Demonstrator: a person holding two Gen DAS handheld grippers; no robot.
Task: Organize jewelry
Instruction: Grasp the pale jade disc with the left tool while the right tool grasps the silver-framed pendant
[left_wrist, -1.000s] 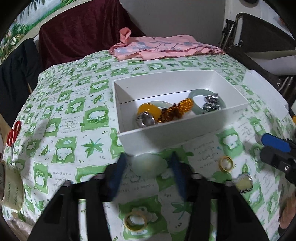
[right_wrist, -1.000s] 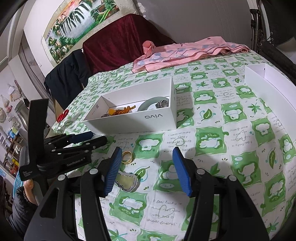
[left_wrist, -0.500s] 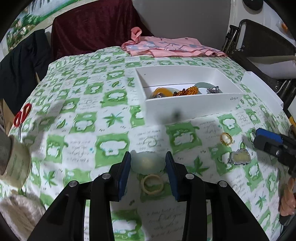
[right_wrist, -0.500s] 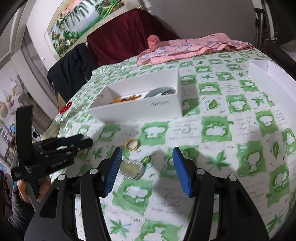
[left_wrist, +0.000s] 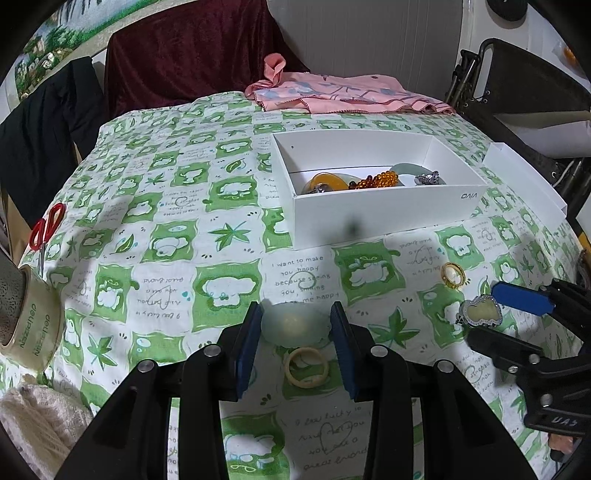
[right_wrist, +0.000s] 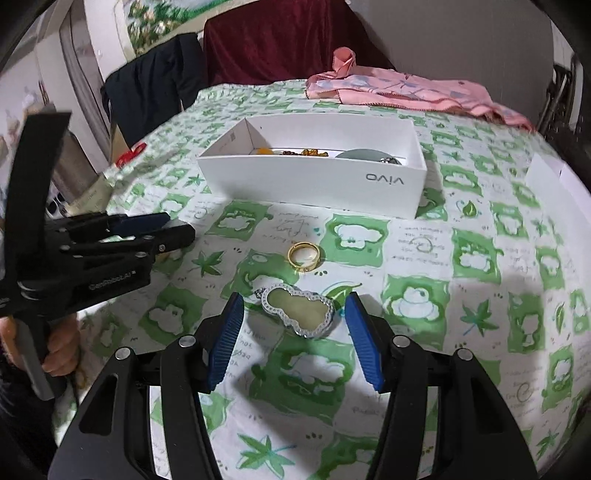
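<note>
A white box (left_wrist: 384, 218) (right_wrist: 317, 184) on the green-and-white cloth holds several pieces: an amber bangle (left_wrist: 325, 181), an orange bead bracelet (left_wrist: 376, 181), a pale jade bangle (left_wrist: 406, 168). My left gripper (left_wrist: 295, 328) is shut on a pale green jade piece (left_wrist: 295, 326), just above a cream ring (left_wrist: 306, 367). My right gripper (right_wrist: 295, 321) is open around a gourd-shaped silver-rimmed pendant (right_wrist: 299, 310) (left_wrist: 480, 313) lying on the cloth. A gold ring (right_wrist: 303, 254) (left_wrist: 453, 275) lies just beyond it.
A tape roll (left_wrist: 29, 314) and red scissors (left_wrist: 46, 227) sit at the left edge. Pink cloth (left_wrist: 343, 94) lies at the back. A white box lid (left_wrist: 524, 181) lies to the right. A knitted cloth (left_wrist: 33, 424) is at the near left.
My left gripper pulled back from the box and now holds the jade piece low over the cream ring. My right gripper moved forward and down until its fingers flank the pendant.
</note>
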